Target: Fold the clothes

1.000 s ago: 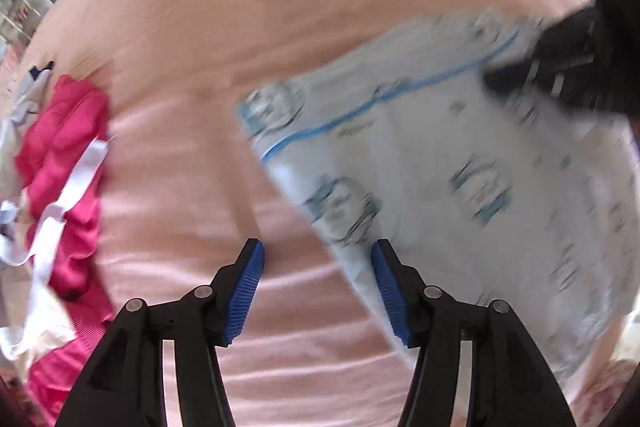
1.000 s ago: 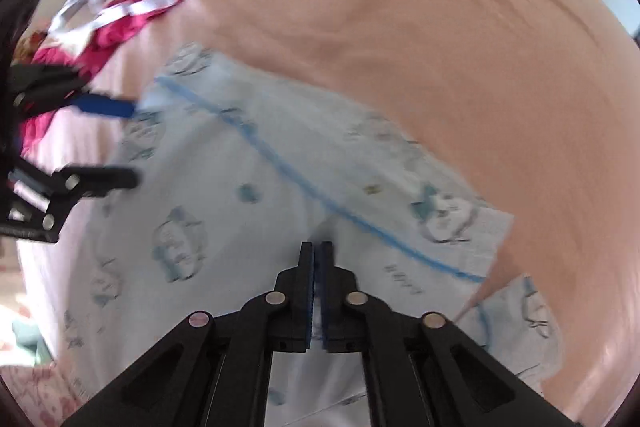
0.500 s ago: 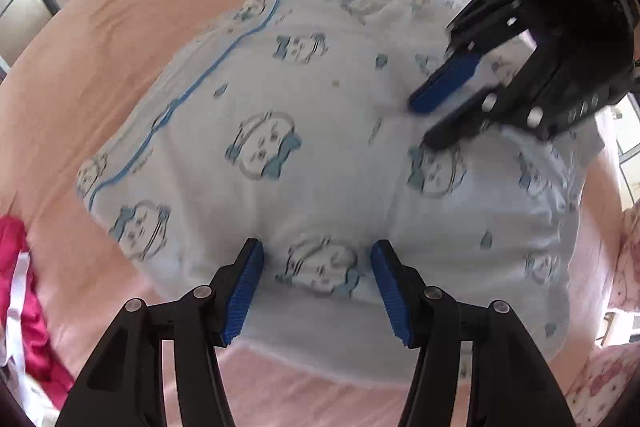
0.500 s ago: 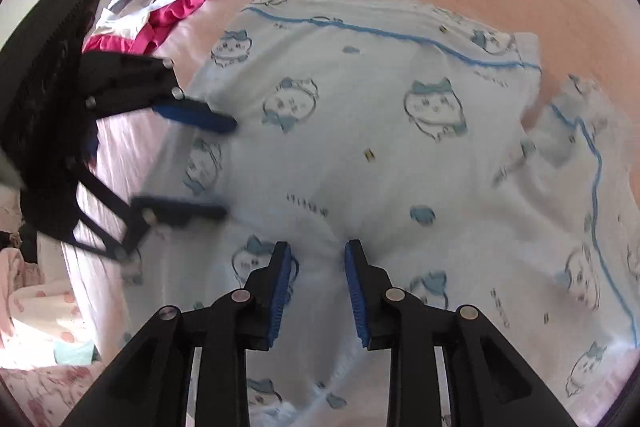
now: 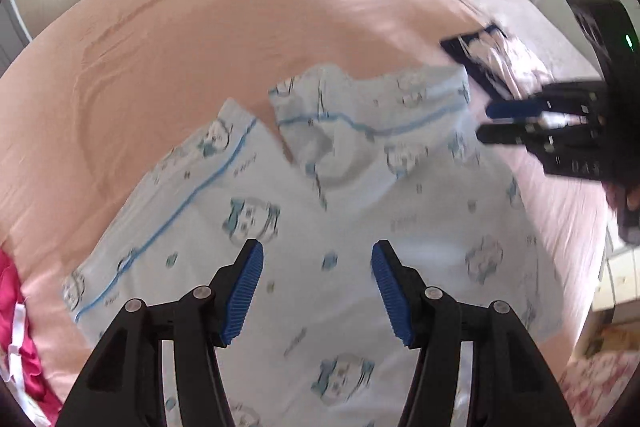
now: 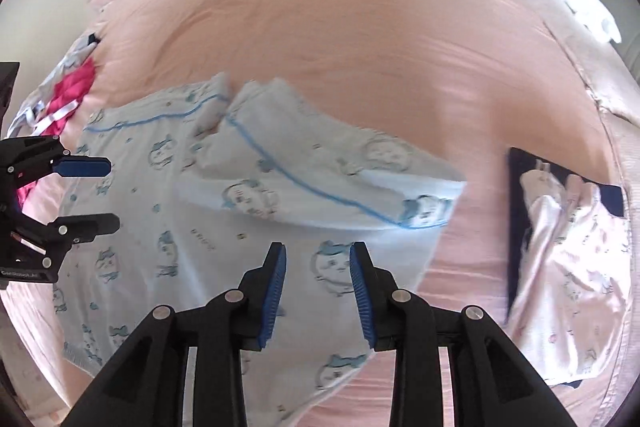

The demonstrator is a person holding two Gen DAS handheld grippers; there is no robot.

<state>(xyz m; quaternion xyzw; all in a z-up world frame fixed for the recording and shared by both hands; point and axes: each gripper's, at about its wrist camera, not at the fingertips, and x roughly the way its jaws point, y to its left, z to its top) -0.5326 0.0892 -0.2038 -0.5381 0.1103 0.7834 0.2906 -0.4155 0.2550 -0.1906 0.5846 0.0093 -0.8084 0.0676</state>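
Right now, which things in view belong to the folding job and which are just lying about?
In the job:
light blue printed garment, spread on the bed
left gripper, open above it
right gripper, open above it

Lying about:
red garment, at the bed edge
pink printed garment
peach bedsheet

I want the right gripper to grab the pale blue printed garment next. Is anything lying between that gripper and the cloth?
Nothing visible does. The right gripper hangs open directly over the pale blue garment, with only bare cloth ahead of it. The folded pink garment lies off to its right, apart from the blue one.
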